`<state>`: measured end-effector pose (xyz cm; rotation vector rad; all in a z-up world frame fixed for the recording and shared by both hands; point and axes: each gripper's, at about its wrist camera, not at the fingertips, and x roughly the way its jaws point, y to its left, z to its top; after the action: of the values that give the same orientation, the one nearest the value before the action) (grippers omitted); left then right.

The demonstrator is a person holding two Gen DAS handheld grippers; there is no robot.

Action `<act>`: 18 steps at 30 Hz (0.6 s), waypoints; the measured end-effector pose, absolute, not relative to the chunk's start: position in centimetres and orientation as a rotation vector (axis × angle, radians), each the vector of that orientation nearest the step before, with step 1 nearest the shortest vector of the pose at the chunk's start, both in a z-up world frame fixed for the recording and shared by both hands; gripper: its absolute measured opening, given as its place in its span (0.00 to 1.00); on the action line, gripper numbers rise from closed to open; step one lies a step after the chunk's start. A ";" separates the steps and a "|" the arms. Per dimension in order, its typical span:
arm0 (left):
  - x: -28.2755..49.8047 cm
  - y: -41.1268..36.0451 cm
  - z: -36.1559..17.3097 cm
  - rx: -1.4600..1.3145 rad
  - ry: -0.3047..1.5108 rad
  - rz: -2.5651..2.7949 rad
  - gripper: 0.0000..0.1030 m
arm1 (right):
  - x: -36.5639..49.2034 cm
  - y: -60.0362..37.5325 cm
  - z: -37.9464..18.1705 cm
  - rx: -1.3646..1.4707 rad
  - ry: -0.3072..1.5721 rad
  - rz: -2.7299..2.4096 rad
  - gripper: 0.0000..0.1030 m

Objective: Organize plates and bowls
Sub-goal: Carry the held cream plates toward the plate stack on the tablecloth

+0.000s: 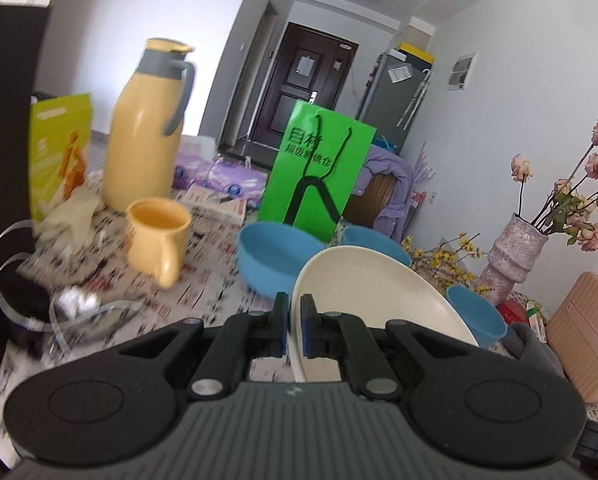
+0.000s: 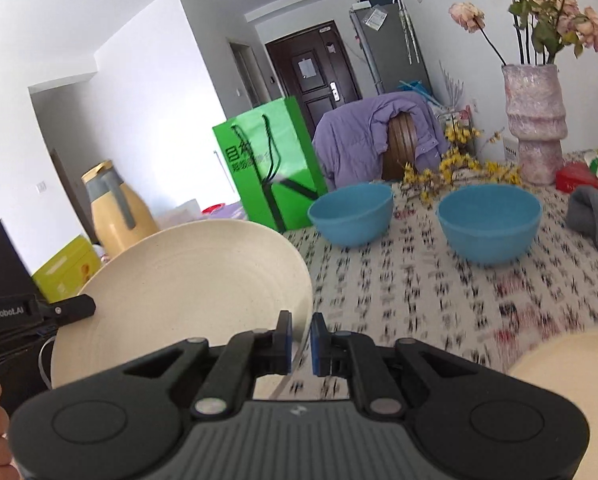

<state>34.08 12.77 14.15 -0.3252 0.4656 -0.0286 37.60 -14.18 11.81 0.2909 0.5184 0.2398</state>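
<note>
My left gripper (image 1: 295, 320) is shut on the near rim of a cream plate (image 1: 375, 292) and holds it tilted above the table. In the right wrist view the same cream plate (image 2: 187, 292) is held between both grippers: the left gripper (image 2: 65, 310) at its left rim, my right gripper (image 2: 301, 338) shut on its right rim. Three blue bowls (image 1: 275, 256) (image 1: 373, 240) (image 1: 477, 314) stand on the patterned tablecloth behind the plate; two blue bowls (image 2: 351, 214) (image 2: 489, 220) show in the right wrist view. Another cream plate (image 2: 571, 364) lies at the lower right.
A yellow thermos jug (image 1: 143, 128), a yellow mug (image 1: 159, 236), a green paper bag (image 1: 319, 172) and a pink vase with dried flowers (image 1: 511, 252) stand on the table. A grey cloth (image 2: 595, 212) lies at the right. A chair with a purple jacket (image 2: 375, 140) is behind.
</note>
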 end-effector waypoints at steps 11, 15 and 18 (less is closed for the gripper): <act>23.0 13.2 8.0 -0.340 0.495 -0.058 0.06 | 27.0 -13.7 7.1 0.235 0.595 0.247 0.09; 21.6 13.3 7.0 -0.332 0.502 -0.072 0.06 | 24.4 -13.2 5.8 0.205 0.597 0.228 0.10; 21.6 13.1 6.7 -0.330 0.524 -0.086 0.06 | 24.0 -13.6 5.3 0.229 0.601 0.218 0.09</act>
<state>21.57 13.14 6.69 -0.3295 0.5244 -0.0857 23.97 -13.65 5.29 0.2291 0.6009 0.2177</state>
